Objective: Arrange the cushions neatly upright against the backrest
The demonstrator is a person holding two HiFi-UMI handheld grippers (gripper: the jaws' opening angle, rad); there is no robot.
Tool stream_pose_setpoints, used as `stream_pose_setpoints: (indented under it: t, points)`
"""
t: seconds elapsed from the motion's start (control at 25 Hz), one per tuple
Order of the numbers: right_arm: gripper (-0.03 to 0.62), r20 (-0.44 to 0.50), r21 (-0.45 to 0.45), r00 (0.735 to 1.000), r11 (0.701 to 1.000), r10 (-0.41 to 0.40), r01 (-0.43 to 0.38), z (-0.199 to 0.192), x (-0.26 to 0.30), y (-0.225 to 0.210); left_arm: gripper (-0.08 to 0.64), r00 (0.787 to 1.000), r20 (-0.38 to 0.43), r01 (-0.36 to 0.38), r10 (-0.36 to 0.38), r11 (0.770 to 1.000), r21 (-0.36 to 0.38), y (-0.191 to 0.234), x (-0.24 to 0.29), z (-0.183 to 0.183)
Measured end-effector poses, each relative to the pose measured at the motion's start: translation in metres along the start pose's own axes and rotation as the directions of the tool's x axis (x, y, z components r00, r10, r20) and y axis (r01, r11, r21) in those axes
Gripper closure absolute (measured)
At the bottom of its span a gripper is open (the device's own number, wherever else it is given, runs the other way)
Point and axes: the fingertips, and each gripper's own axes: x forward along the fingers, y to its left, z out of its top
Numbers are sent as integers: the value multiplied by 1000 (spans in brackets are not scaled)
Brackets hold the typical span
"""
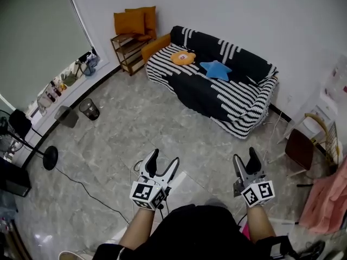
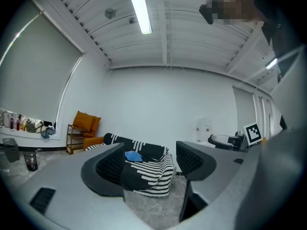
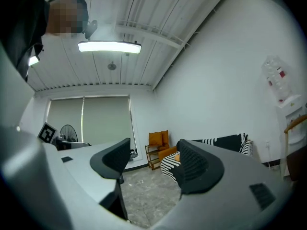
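Facing the sofa (image 1: 238,99) at twelve o'clock, left claw (image 1: 164,157) and right claw (image 1: 245,156) gape empty (well apart); edge-pinched, the blue cushion (image 1: 216,69) may flop.

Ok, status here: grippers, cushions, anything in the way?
Left gripper and right gripper open, empty. Blue star cushion and round orange cushion lying on sofa seat. Nothing blocks the path.

Blk/wht stripes on sofa throw (image 1: 238,99), star cushion (image 1: 216,69) blue, round cushion (image 1: 183,58) orange, floor (image 1: 135,129) grey marbled.
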Motion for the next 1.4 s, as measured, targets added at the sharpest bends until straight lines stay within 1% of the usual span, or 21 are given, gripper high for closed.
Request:
stream_pose_setpoints:
  t: [0.16,0.32,0.48,0.64,0.84,0.96,1.08,1.2,1.4]
  points:
    - [278,-18,4,1000,1000,6,-6,-9,12,7,211,1000,-16,5,-5,1000,-31,13,5,-9]
    - [278,3,9,1000,1000,-15,14,-4,32,-15,211,1000,-10,-5,5,1000,-22,24,26,-5]
    - [278,16,20,999,999,-30,30,-2,62,-53,212,1000,-4,-22,22,1000,-5,37,64,0]
    - [278,6,43,999,999,-34,34,0,111,-100,211,998,14,-57,57,998,11,49,111,14]
    - [278,10,59,1000,998,4,-5,11,169,-148,211,996,4,-94,94,995,15,59,179,21]
    - [278,7,68,1000,998,15,-15,12,195,-179,212,994,-15,-107,108,994,27,62,221,20]
    - [278,6,84,1000,996,19,-19,12,210,-207,212,993,-20,-117,118,993,23,66,254,20]
    - [282,-10,82,1000,997,3,-2,15,221,-230,212,992,-22,-124,124,992,4,65,280,20]
    - [287,-25,94,999,995,-33,35,5,234,-266,212,994,-65,-93,92,996,-5,63,321,5]
